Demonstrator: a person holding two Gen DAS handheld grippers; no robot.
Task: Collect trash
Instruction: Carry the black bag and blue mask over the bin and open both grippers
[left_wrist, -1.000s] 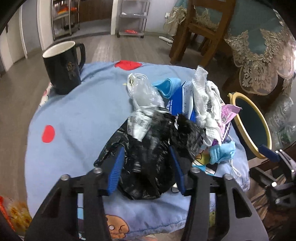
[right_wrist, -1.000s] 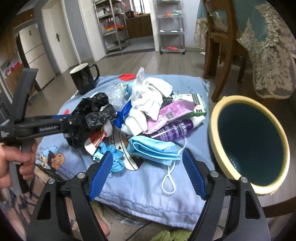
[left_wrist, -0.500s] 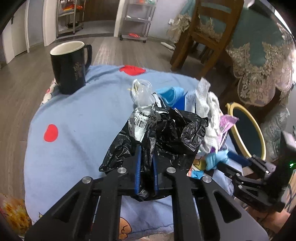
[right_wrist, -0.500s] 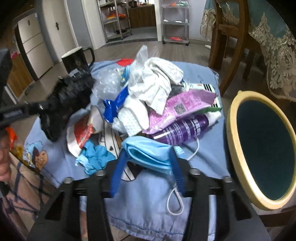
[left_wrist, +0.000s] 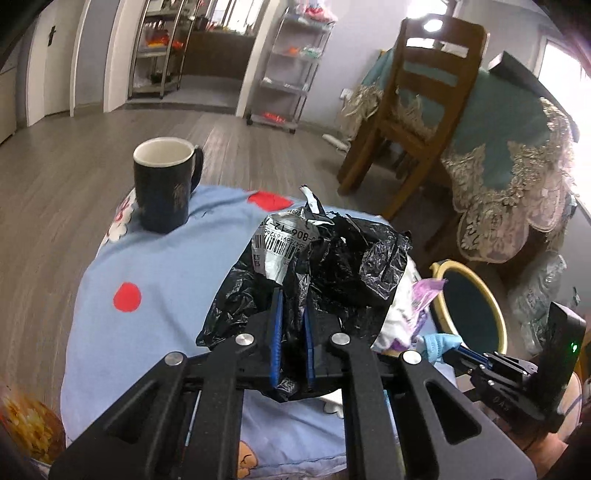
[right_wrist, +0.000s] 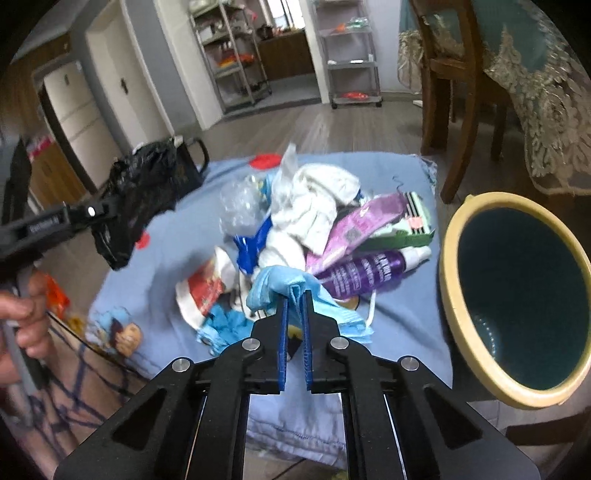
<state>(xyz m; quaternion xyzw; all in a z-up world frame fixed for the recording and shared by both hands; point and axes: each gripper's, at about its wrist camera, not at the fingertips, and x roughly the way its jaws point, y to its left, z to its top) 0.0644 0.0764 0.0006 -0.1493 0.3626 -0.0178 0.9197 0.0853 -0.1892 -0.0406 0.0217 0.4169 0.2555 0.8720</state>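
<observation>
Blue cloth (right_wrist: 406, 317) bears piled litter beside the bin (right_wrist: 517, 295) and mug (left_wrist: 162, 192). Left gripper (left_wrist: 291, 295), 1 second ago open, now clamps the black bag (left_wrist: 332, 266), lifted; right gripper (right_wrist: 294, 295) has pinched the blue mask (right_wrist: 277, 282).

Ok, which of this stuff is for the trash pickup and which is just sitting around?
Part of the job:
- black plastic bag, clamped in the left gripper
- blue face mask, pinched by the right gripper
- purple tube, purple wrapper, white tissues
- bin

Just lying about:
- black mug
- wooden chair
- blue cloth
</observation>
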